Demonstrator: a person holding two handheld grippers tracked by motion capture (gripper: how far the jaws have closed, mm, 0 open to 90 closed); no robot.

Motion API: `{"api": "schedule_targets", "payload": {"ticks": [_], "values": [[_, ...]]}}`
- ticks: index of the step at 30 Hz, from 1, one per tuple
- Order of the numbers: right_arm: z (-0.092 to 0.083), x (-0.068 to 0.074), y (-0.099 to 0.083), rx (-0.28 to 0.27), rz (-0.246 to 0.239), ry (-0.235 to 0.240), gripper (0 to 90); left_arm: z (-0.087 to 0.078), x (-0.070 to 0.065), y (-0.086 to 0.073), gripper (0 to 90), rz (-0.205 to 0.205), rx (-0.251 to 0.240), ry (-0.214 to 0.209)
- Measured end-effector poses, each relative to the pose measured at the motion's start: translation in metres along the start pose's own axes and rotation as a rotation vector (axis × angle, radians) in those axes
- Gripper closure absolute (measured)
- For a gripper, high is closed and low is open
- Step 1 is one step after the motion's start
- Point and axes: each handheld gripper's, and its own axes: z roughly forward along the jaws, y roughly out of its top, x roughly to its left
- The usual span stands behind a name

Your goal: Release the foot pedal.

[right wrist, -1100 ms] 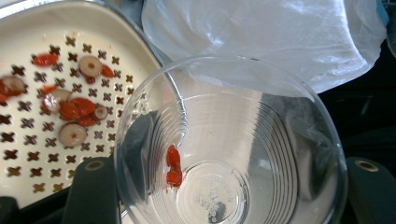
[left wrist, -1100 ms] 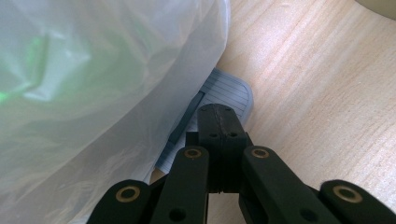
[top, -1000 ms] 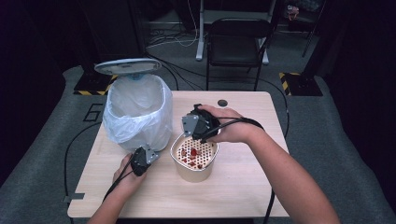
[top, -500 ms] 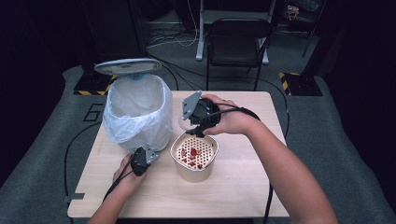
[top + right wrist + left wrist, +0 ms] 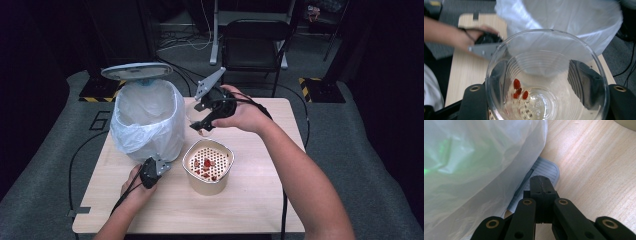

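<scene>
Lifted higher now, right gripper [image 5: 200, 120] clamps a clear cup [image 5: 546, 75] holding red bits [image 5: 519, 91]; strainer bowl [image 5: 208, 185] holds more; left gripper [image 5: 541, 187] stays shut, empty, beside the lined bin [image 5: 145, 115].

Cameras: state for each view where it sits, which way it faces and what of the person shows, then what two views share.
High view: above the table, facing forward and down; both forearms, left gripper, right gripper.
Left gripper view: on the left gripper, facing the bin's pedal under the bag.
Right gripper view: on the right gripper, looking into the clear cup; the left hand beyond.
Shared: all show the bag.
</scene>
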Motion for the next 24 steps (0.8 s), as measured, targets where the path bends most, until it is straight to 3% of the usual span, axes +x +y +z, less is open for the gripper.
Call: {"api": "schedule_targets", "payload": {"ticks": [2, 3, 5, 6, 12, 24], "values": [[-0.004, -0.005, 0.010, -0.074, 0.053, -0.008, 34.5, 0.000, 0.000, 0.000, 90.0, -0.002, -0.001, -0.001], [-0.004, -0.005, 0.010, -0.074, 0.053, -0.008, 34.5, -0.001, -0.001, -0.001, 90.0, -0.021, 0.007, 0.002], [-0.004, -0.009, 0.020, -0.102, 0.083, -0.026, 34.4, 0.000, 0.000, 0.000, 90.0, -0.009, 0.005, 0.000], [-0.003, -0.010, 0.026, -0.095, 0.109, -0.042, 34.5, 0.000, 0.000, 0.000, 90.0, -0.007, 0.006, 0.001], [0.008, -0.014, 0.047, -0.122, 0.159, -0.068, 34.2, 0.000, 0.000, -0.001, 90.0, -0.009, -0.002, 0.018], [0.042, -0.011, 0.080, -0.139, 0.192, -0.099, 33.3, 0.000, -0.001, -0.001, 90.0, -0.010, -0.003, 0.018]]}}
